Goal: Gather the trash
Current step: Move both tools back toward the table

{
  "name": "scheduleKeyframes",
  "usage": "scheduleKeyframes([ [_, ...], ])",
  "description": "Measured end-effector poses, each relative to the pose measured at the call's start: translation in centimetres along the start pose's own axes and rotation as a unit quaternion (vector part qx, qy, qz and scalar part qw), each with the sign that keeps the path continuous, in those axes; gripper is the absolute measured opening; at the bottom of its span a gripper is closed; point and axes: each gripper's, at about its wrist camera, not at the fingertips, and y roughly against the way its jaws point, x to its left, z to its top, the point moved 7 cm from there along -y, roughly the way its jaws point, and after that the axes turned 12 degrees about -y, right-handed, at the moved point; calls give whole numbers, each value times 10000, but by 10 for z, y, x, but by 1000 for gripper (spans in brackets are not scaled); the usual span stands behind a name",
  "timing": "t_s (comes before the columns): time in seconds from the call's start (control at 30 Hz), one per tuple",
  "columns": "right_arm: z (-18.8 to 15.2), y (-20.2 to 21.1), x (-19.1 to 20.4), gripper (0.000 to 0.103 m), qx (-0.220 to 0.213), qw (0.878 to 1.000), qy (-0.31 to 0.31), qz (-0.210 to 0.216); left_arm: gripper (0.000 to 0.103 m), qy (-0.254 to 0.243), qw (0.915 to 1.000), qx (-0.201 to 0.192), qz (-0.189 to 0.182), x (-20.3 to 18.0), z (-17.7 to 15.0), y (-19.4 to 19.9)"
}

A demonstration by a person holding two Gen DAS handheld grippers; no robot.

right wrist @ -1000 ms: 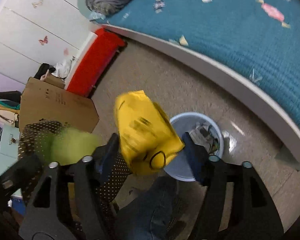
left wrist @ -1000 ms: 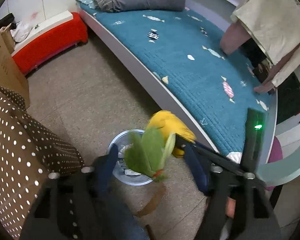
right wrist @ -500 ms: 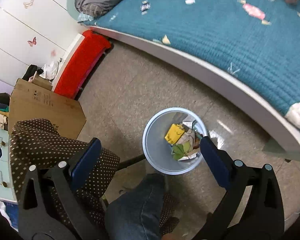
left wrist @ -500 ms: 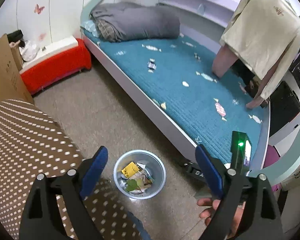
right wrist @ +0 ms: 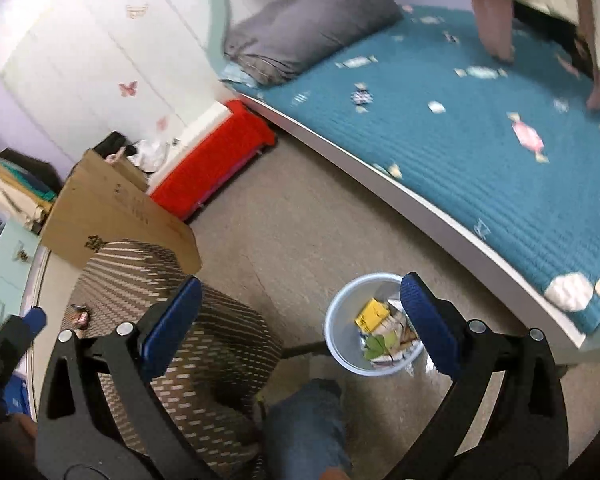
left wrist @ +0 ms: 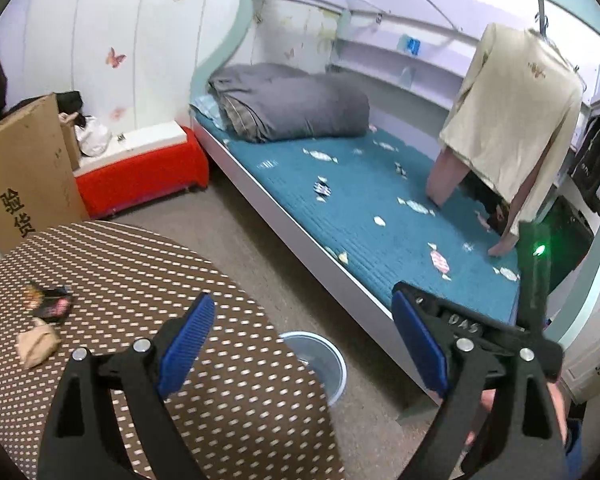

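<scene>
Looking down, I see both claws released and empty: the left claw (left wrist: 300, 344) above the dotted desk (left wrist: 140, 280), the right claw (right wrist: 300, 320) above the floor. The bin (right wrist: 340, 332) stands beside the bed (right wrist: 500, 160), holding a yellow packet (right wrist: 372, 312) and green leaf (right wrist: 376, 344). A dark wrapper (left wrist: 50, 300) and crumpled tan paper (left wrist: 36, 344) lie on the desk.

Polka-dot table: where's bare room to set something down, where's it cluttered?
The brown polka-dot tabletop is bare across its middle and toward the edge above the pale blue bin. Clutter sits at its left: a dark snack wrapper and a crumpled beige paper wad.
</scene>
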Motion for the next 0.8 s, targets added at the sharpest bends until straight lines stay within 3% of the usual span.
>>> scheduleKeyframes([
  [0.47, -34, 39, 115, 97, -138, 9917, 1075, 689, 90, 220, 9963, -574, 604, 79, -25, 86],
  [0.8, -75, 15, 170, 97, 201, 9804, 1780, 821, 91, 510, 9929, -420, 986, 152, -69, 92],
])
